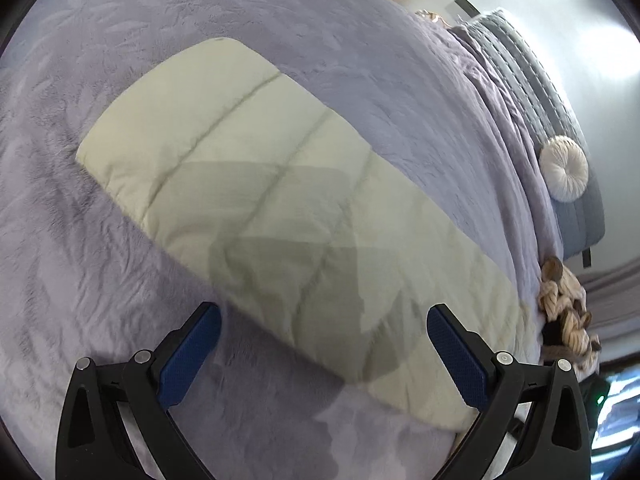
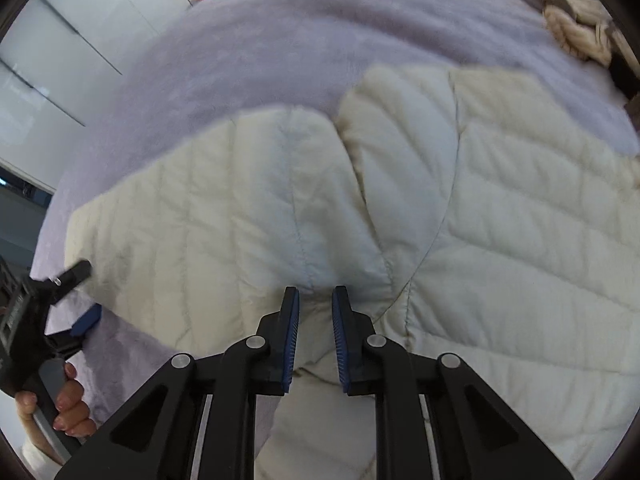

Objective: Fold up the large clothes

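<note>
The right gripper [image 2: 315,300] pinches a fold of the cream quilted jacket [image 2: 460,240], seemingly; the left gripper [image 1: 324,324] hovers wide open, empty, over the lavender blanket [image 1: 100,260].

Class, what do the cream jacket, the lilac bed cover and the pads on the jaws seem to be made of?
Cream jacket: likely a thin, smooth synthetic shell with puffy filling; stitched quilt lines and a faint sheen.
Lilac bed cover: seems a plush fleece; matte, with a brushed, embossed nap.
Pads: probably blue rubber or plastic; a fine gridded texture.
</note>
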### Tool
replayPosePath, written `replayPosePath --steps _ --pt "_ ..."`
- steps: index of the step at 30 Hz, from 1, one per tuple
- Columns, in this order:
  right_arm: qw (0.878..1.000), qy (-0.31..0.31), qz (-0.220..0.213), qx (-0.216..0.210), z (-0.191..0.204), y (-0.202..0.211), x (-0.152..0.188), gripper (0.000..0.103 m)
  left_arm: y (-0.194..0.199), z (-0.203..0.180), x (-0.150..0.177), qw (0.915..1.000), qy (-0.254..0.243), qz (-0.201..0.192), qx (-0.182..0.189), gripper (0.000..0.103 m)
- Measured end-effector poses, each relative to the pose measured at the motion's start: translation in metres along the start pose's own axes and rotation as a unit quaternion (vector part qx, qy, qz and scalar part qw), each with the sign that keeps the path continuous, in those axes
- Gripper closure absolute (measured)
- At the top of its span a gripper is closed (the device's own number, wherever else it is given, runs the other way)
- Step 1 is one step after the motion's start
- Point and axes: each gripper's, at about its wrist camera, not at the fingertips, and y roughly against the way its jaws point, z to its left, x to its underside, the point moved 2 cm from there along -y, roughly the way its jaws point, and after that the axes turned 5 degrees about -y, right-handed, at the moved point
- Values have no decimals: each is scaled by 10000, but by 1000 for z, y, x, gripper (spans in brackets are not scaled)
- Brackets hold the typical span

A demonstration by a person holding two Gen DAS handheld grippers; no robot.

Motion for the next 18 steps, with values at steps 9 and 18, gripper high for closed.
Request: replayPosePath --steps 9,18 --pt "9996 -235 52 -139 -10 -19 3 85 -7 -13 -22 9997 -166 -187 39 84" --pt "9983 -439 116 -365 -15 -18 2 85 33 -105 -22 9848 -1531 -437 688 95"
